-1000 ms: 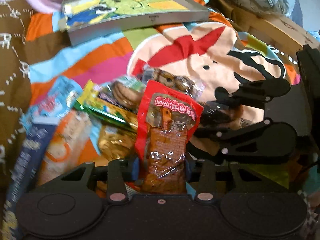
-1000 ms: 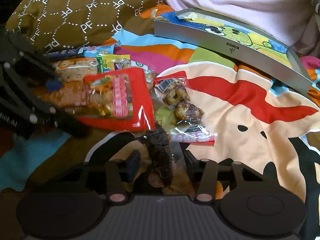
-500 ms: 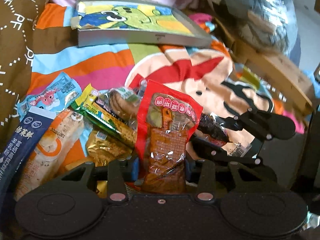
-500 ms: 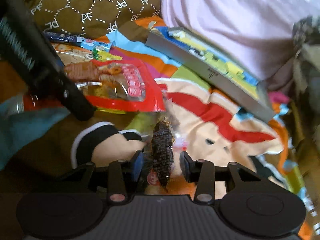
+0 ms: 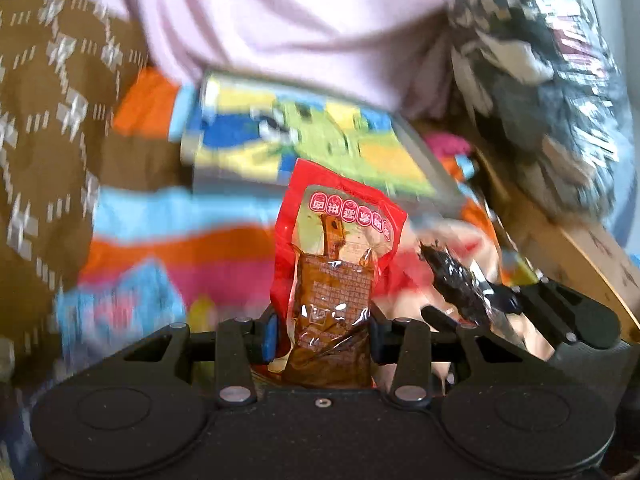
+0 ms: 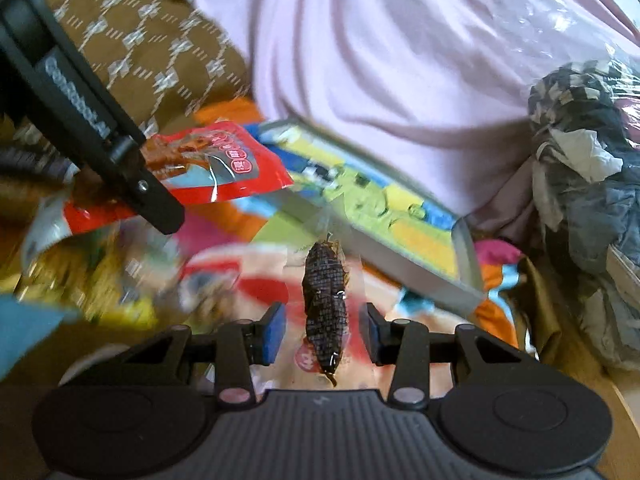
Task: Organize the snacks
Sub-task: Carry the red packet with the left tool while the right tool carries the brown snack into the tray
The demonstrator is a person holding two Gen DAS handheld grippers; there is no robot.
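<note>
My left gripper [image 5: 320, 336] is shut on a red snack packet [image 5: 336, 264] with brown dried tofu inside and holds it upright, lifted off the bedding. The packet also shows in the right wrist view [image 6: 208, 172]. My right gripper [image 6: 322, 334] is shut on a clear-wrapped dark brown snack [image 6: 325, 300], lifted too; it shows in the left wrist view [image 5: 456, 280] at the right. A grey tray [image 5: 304, 148] with a cartoon print lies ahead of both grippers, also in the right wrist view [image 6: 384, 240].
Other snack packets [image 6: 100, 280] lie blurred on the colourful blanket at the lower left. A brown patterned pillow [image 6: 152, 48] and pink bedding [image 6: 400, 60] lie behind the tray. A plastic bag of clothes [image 6: 584, 184] is at the right.
Both grippers have lifted with their snacks and moved forward towards the grey tray. The snack pile has dropped out of the left wrist view.
</note>
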